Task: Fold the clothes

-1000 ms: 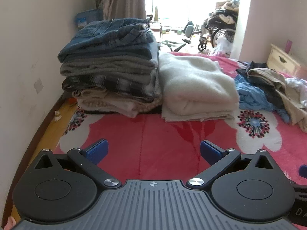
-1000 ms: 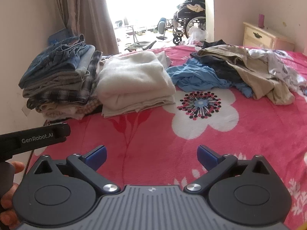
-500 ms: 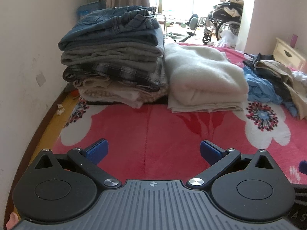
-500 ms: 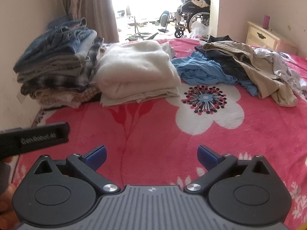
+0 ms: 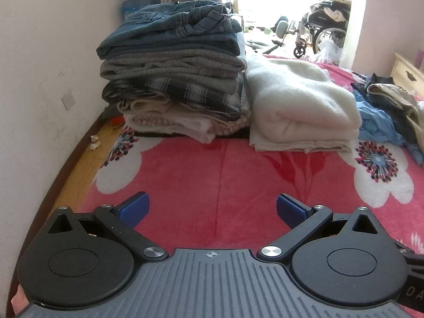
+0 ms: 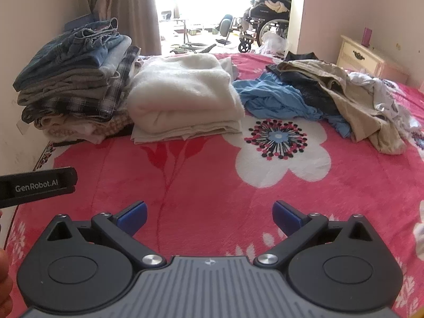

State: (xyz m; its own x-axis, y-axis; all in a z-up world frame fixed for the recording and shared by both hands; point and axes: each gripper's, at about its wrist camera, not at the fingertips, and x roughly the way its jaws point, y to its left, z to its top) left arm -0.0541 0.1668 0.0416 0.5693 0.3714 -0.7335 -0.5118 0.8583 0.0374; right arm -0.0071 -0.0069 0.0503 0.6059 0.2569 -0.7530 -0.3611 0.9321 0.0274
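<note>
Left gripper (image 5: 212, 209) hovering with fingers spread wide, gripping nothing, right gripper (image 6: 209, 214) likewise, folded stack (image 5: 175, 79) lying ahead of left fingers, unfolded clothes pile (image 6: 331, 95) sitting ahead-right of right fingers on bed (image 6: 212, 175)

Plush pink floral blanket (image 6: 201, 185); fuzzy cream folded blanket (image 6: 185, 92); faded denim tops the folded stack (image 5: 172, 23); matt black plastic left gripper (image 5: 212, 209) with shiny metal pivots.
</note>
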